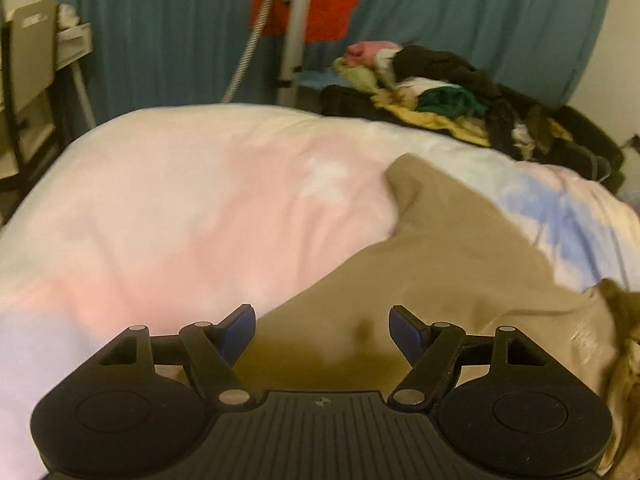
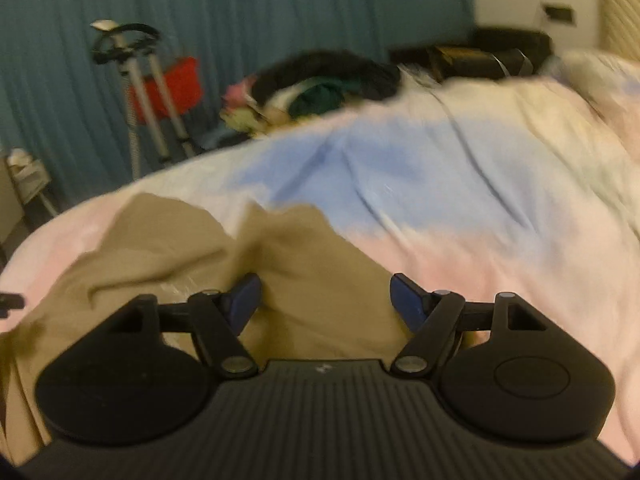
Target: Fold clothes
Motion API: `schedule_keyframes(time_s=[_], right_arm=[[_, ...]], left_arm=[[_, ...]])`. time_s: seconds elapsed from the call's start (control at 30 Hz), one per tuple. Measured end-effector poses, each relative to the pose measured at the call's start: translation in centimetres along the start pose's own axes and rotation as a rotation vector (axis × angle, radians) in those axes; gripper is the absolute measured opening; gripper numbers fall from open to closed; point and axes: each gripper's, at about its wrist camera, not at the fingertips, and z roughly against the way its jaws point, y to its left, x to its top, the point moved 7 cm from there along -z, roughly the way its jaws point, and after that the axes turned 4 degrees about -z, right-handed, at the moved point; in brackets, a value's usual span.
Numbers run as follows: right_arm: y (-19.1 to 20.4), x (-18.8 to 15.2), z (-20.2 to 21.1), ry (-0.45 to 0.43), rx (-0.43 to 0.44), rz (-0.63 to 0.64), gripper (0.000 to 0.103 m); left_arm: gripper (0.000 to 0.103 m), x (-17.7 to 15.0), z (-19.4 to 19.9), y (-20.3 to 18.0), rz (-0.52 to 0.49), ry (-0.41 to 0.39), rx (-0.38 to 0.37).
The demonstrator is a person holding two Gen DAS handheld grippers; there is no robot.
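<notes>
Both claws, left [image 1: 322,324] and right [image 2: 324,294], gape wide, released over the tan garment [image 1: 440,248].

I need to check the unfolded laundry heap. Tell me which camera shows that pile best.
The left wrist view: the clothes pile is fairly sharp, with pink, black, green and yellow items distinguishable beyond the bed. The right wrist view shows the same pile smaller and motion-blurred.
</notes>
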Motion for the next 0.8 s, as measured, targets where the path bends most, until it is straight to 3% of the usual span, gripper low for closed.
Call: schedule_keyframes(time_s=[0.1,0.27,0.3,0.33,0.4,0.53,0.63,0.7,0.77,0.8], right_arm=[[0.9,-0.1,-1.9,0.022,0.039,0.035,0.074],[-1.5,-1.3,-3.9,0.086,-0.067,0.019,0.073],[-2.1,-1.3,-4.0,0.092,-0.070,-0.015,0.064],[-2.7,-1.2,-4.1,0.097,-0.068,-0.054,0.045],[-3.8,-1.2,-4.2,0.108,-0.063,-0.130,0.023],[-4.6,-0.8,-4.3,0.065,-0.046,-0.171,0.016],[-5.1,-0.1,-4.1,0.019,-0.032,-0.204,0.015],[-5.5,0.5,-3.9,-0.014,-0.024,-0.230,0.015],[-6.1,1.0,-3.7,-0.037,-0.018,-0.255,0.015],[-6.3,1.2,-3.6,-0.048,-0.018,-0.266,0.015]], left_arm=[[0.082,1.5,-2.2,-3.9,-0.072,-0.020,-0.043],[0.082,4.6,-7.2,-12.2,-0.177,-0.013,-0.102],[0.082,5.1,-8.2,-13.9,-0.202,-0.014,-0.118],[0.082,5.5,-9.0,-15.7,-0.235,-0.017,-0.137],[0.082,6.1,-11.2,-19.3,-0.302,-0.020,-0.166],[0.079,5.7,-15.1,-24.7,-0.435,0.018,-0.179],[0.064,4.9,-17.4,-26.3,-0.504,0.065,-0.149],[0.047,4.4,-18.5,-26.4,-0.519,0.093,-0.135],[0.007,4.4,-18.8,-26.3,-0.519,0.123,-0.132],[0.007,4.6,-18.4,-25.9,-0.510,0.139,-0.115]])
